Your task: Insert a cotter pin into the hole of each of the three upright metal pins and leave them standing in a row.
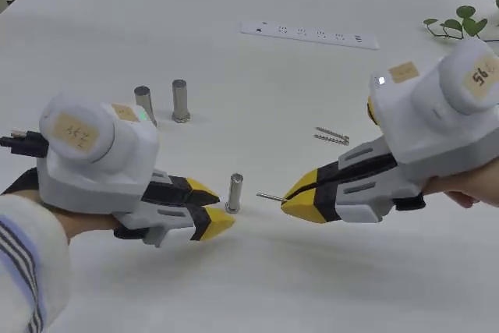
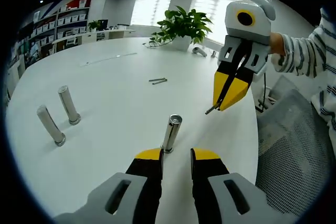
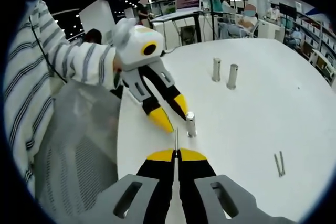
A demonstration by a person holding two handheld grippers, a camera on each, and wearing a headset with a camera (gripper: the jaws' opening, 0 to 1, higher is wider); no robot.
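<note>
Right gripper (image 1: 287, 197) clamped on a cotter pin (image 1: 270, 196), its tip just beside the near pin (image 1: 234, 191). Left gripper (image 1: 221, 207) narrowly parted, empty, tips just short of that pin; far pins (image 1: 180, 100) stand upright behind

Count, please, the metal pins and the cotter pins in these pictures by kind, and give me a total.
Upright metal pins: 3
Cotter pins: 3, with two lying loose and one held in the right tongs
Total: 6
</note>
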